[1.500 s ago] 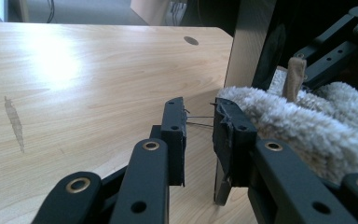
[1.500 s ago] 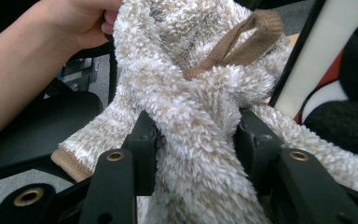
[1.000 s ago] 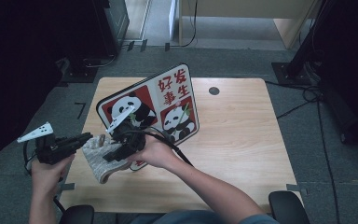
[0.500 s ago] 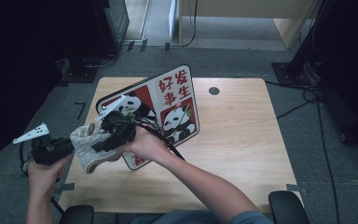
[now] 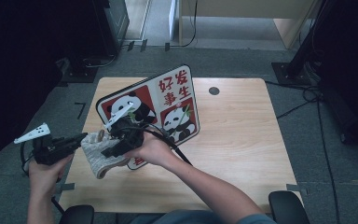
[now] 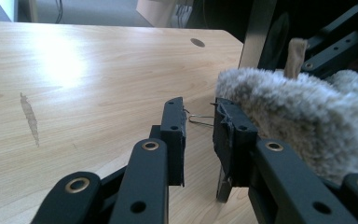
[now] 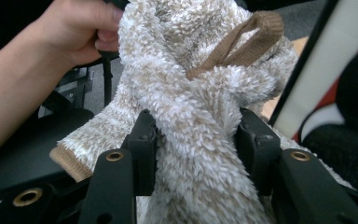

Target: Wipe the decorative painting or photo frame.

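The fluffy sock (image 7: 186, 116), cream with a tan cuff, is held above the near left part of the bench (image 5: 242, 154), clamped between the fingers (image 7: 142, 140) of the right gripper (image 5: 116, 148). Over the last second it has moved left and higher, from low over the bench toward the left gripper (image 5: 77, 140), which has stayed put. In the left gripper view the sock (image 6: 303, 121) now presses against the outer side of one finger (image 6: 230, 135), while the fingers stand slightly apart with nothing between them. This looks like a handover or a two-handed fold being set up, not yet joined. Farther back, a panda sign (image 5: 168, 105) with red characters leans on the bench.
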{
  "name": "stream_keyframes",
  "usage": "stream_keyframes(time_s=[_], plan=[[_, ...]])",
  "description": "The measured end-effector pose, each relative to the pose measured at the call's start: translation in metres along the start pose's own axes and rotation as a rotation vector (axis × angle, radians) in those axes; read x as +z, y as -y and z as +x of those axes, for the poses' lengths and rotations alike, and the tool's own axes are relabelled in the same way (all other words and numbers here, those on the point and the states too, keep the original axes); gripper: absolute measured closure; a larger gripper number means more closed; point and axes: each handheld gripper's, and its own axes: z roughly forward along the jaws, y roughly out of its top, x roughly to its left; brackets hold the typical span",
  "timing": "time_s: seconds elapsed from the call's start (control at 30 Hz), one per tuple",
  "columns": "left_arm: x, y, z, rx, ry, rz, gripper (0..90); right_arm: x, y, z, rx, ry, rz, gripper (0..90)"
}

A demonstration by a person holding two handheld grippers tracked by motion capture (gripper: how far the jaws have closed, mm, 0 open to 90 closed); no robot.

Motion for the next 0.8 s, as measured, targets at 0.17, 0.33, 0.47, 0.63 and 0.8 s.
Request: stream_keyframes(time_s=[0.17, 0.33, 0.47, 0.63, 0.8], plan=[[0.000, 0.000, 0.000, 0.003, 0.000, -0.003, 74.0, 0.002, 0.007, -0.001, 0.011, 0.002, 0.012, 56.4], [0.000, 0.000, -0.001, 0.001, 0.004, -0.004, 74.0, 0.005, 0.013, -0.003, 0.013, -0.001, 0.016, 56.4], [0.000, -0.001, -0.001, 0.007, 0.005, -0.001, 74.1, 0.007, 0.018, -0.003, 0.015, 0.001, 0.020, 56.4], [0.001, -0.001, -0.002, 0.010, 0.008, 0.006, 74.1, 0.011, 0.025, -0.004, 0.019, 0.001, 0.026, 56.5], [0.003, -0.003, -0.004, 0.018, 0.013, 0.011, 74.1, 0.015, 0.033, -0.004, 0.023, -0.001, 0.027, 56.5]])
